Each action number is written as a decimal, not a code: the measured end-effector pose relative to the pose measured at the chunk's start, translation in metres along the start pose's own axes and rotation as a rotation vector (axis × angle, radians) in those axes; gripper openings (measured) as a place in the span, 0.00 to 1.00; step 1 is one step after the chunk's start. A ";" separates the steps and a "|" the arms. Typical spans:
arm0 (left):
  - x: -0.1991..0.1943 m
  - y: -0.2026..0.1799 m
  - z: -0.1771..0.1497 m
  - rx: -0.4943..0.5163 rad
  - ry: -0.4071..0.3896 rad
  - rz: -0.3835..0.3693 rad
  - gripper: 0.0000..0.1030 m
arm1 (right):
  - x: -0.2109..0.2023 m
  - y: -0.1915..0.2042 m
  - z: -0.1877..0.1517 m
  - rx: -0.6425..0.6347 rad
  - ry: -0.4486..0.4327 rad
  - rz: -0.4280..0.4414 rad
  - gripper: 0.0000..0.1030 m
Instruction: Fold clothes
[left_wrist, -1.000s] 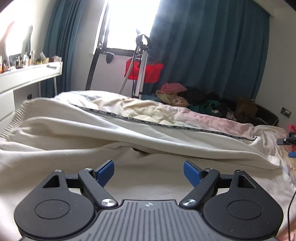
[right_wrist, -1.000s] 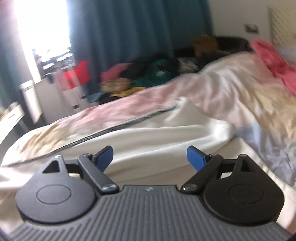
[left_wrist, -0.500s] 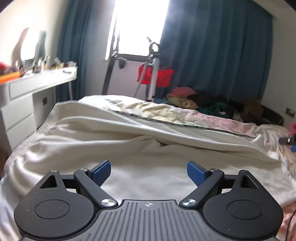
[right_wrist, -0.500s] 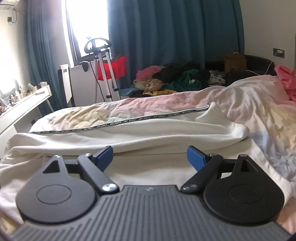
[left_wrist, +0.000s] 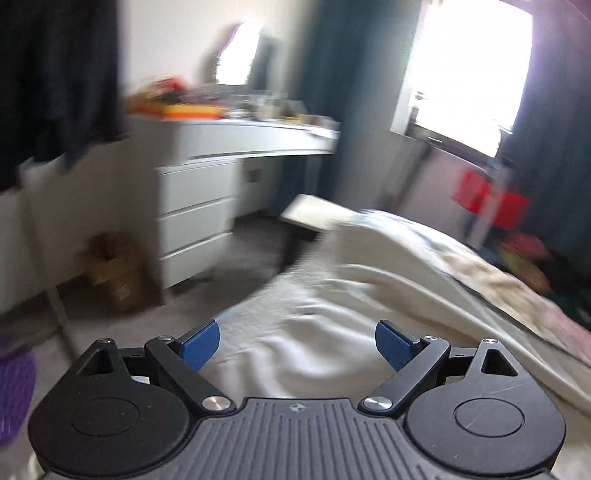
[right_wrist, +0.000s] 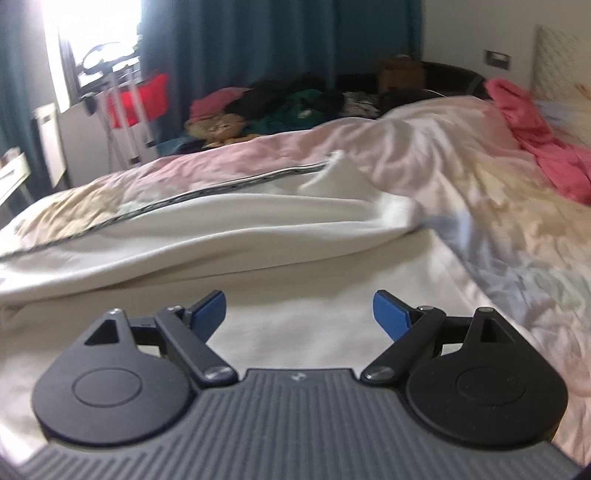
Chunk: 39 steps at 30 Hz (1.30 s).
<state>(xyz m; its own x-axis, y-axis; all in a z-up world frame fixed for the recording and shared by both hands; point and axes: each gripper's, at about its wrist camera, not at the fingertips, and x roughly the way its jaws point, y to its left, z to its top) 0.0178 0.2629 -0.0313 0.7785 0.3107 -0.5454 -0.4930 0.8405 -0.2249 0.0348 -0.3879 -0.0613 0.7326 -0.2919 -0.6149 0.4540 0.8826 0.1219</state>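
Note:
A large cream-white garment (right_wrist: 229, 229) with a dark patterned trim lies spread and partly doubled over on the bed. In the blurred left wrist view its left end (left_wrist: 314, 332) reaches the bed's edge by the floor. My left gripper (left_wrist: 297, 345) hovers over that end, jaws wide and empty. Over the garment's near flat part my right gripper (right_wrist: 299, 314) stands open, nothing between its blue pads. A pink garment (right_wrist: 535, 147) is heaped at the far right of the bed.
A pastel bedsheet (right_wrist: 480, 192) covers the bed. A white drawer unit and cluttered desk (left_wrist: 199, 206) stand left of the bed, with grey floor (left_wrist: 155, 317) between. A clothes pile (right_wrist: 280, 107), a red bag on a stand (right_wrist: 136, 99) and teal curtains lie beyond.
The left gripper has swung sharply left, now facing the desk and floor at the bed's left edge, and its jaws stand slightly wider. The right gripper shifted a little over the garment, still open.

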 end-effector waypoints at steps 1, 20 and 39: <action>-0.002 0.011 0.002 -0.043 -0.003 0.011 0.90 | 0.001 -0.007 0.000 0.023 0.004 -0.012 0.86; 0.047 0.086 -0.018 -0.486 0.357 -0.233 0.86 | 0.003 -0.073 -0.001 0.392 0.033 0.029 0.86; 0.043 0.080 -0.034 -0.569 0.397 -0.374 0.61 | -0.035 -0.188 -0.092 1.209 -0.062 -0.104 0.80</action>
<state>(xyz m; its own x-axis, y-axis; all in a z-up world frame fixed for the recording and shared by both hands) -0.0020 0.3285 -0.1003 0.7876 -0.2200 -0.5756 -0.4323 0.4684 -0.7705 -0.1227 -0.5094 -0.1342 0.6723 -0.3871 -0.6310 0.6682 -0.0495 0.7423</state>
